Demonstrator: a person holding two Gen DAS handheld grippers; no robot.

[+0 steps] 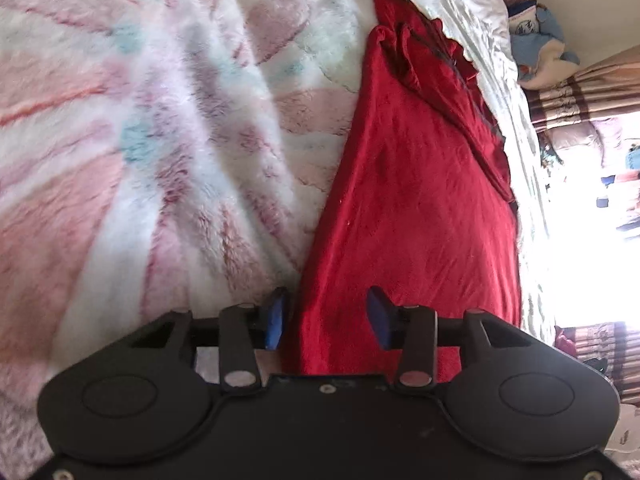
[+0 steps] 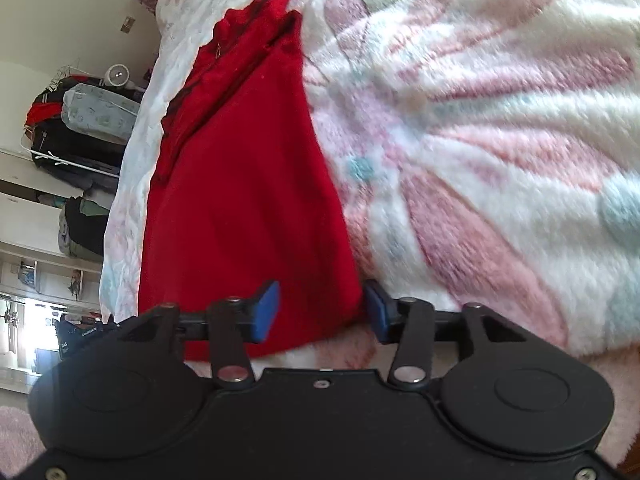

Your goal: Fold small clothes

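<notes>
A red garment point(image 1: 412, 184) lies flat and long on a fluffy pink and white blanket point(image 1: 160, 120). In the left wrist view my left gripper point(image 1: 328, 316) is open, its blue pads either side of the garment's near left edge, holding nothing. In the right wrist view the same red garment point(image 2: 240, 184) lies on the blanket point(image 2: 480, 120). My right gripper point(image 2: 322, 312) is open around the garment's near right corner, not closed on it. The garment's far end is bunched with a dark trim.
A pale sheet point(image 1: 480, 32) edges the bed beside the garment. A blue and white soft toy point(image 1: 536, 44) sits at the far end. Curtains and a bright window point(image 1: 592, 200) lie beyond. Shelves with piled clothes point(image 2: 72, 128) stand off the bed's side.
</notes>
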